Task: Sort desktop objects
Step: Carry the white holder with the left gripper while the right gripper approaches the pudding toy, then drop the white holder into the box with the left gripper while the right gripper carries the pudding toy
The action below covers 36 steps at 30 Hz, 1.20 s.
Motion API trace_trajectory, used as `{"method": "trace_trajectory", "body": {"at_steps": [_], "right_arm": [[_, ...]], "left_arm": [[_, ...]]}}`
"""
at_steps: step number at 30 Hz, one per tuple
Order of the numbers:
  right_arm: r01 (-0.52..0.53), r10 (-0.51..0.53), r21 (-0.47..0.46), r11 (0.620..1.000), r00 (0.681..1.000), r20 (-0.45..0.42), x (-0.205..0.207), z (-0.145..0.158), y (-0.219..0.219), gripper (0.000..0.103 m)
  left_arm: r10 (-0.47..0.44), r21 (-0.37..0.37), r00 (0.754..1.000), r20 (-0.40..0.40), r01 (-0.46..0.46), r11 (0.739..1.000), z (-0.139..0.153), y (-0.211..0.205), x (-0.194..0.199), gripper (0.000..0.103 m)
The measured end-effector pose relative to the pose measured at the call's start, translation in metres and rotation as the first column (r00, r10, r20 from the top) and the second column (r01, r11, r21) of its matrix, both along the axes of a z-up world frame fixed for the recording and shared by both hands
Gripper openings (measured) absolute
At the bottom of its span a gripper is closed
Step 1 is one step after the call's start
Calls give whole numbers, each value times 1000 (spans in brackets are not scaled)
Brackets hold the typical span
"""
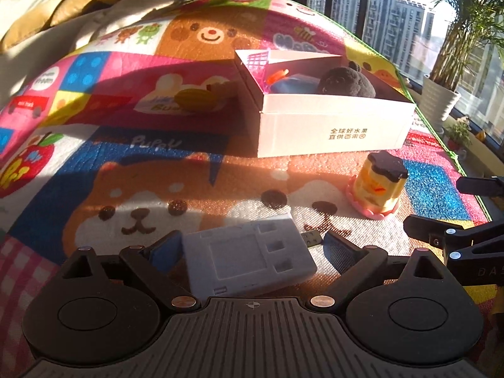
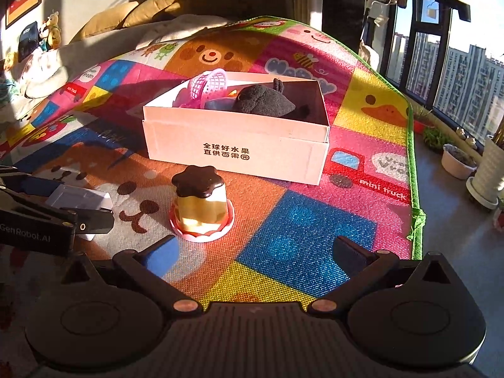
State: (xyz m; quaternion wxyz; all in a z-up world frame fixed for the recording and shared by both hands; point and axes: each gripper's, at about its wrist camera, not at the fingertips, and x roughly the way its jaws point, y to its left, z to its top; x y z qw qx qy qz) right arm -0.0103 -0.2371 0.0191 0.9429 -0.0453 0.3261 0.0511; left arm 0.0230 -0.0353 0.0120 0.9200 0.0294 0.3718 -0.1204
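The left gripper [image 1: 252, 249] has its fingers spread around a grey moulded tray [image 1: 249, 260] lying flat on the play mat [image 1: 220, 173], not yet pinching it. It looks light, stiff and thin-walled, best taken across its long edges. The right gripper [image 2: 252, 255] hovers spread wide over bare mat. Just ahead stands a toy pudding [image 2: 201, 203], probably smooth plastic and slippery, best held low on its sides. Beyond, the white box [image 2: 233, 149] holds a black plush [image 2: 263, 100] and pink basket [image 2: 209, 86]; it reads "全球好水果 直供百果园". The mat says "mini truck".
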Motion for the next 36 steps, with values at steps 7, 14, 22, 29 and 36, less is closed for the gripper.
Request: {"method": "trace_trajectory", "body": {"at_steps": [7,14,22,29,36], "right_arm": [[-50,51,43,998,998,-42,26,-3,18,103],[-93,97,50,994,992,-84,47,-7,30,86],[-115,120,54,992,989,-84,39,-1,28,56],[-117,123,66,991,987,-104,25,5,23,56],[-131,135,60,990,989,-65,1,33,9,56]], "left_arm": [[1,-21,1000,-25,-1,1000,2,24,-22,98],[-12,-47,999,-36,10,999,3,28,-29,98],[16,-59,999,-33,-18,998,1,23,-30,100],[9,-20,1000,-19,-10,1000,1,17,-34,98],[-63,11,998,-4,63,998,8,1,-44,98]]}}
